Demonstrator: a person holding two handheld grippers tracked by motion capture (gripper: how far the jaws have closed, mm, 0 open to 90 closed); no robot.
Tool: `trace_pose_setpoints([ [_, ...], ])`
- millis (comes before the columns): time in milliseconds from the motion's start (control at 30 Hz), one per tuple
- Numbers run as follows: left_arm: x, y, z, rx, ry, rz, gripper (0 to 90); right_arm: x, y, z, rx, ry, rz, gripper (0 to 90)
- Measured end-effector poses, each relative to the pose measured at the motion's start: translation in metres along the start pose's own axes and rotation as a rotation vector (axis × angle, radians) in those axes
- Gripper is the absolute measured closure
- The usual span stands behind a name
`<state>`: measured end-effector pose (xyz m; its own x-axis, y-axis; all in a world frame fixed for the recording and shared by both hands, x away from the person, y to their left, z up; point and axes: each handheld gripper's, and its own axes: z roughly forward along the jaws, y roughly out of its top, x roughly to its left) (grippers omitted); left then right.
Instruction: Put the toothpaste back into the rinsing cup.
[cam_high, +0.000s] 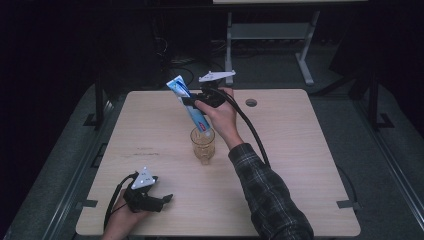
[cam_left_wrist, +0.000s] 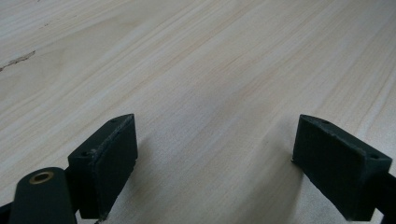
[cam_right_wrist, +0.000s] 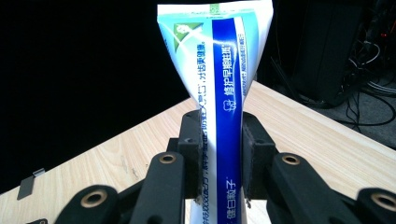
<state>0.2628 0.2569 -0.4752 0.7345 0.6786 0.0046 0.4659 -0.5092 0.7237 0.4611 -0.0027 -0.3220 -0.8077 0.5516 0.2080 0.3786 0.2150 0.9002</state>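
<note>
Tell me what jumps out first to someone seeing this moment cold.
The blue-and-white toothpaste tube, clamped in the right gripper, slants above mid-table with its lower end in the clear glass cup. The left gripper rests open near the table's front-left corner.

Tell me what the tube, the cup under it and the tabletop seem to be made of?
Toothpaste tube: probably soft glossy plastic or laminate; it pinches in where the jaws squeeze it.
Cup: clear, amber-tinted glass or hard plastic; you see through it.
Table: pale matte wood-grain, likely laminate; streaks run along it.
</note>
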Motion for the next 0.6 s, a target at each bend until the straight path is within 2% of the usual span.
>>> trace_pose_setpoints([
  [600,0.0,0.0,0.0,0.002,-0.001,0.002,13.3,-0.002,-0.015,0.003,0.012,0.006,0.01,73.2],
])
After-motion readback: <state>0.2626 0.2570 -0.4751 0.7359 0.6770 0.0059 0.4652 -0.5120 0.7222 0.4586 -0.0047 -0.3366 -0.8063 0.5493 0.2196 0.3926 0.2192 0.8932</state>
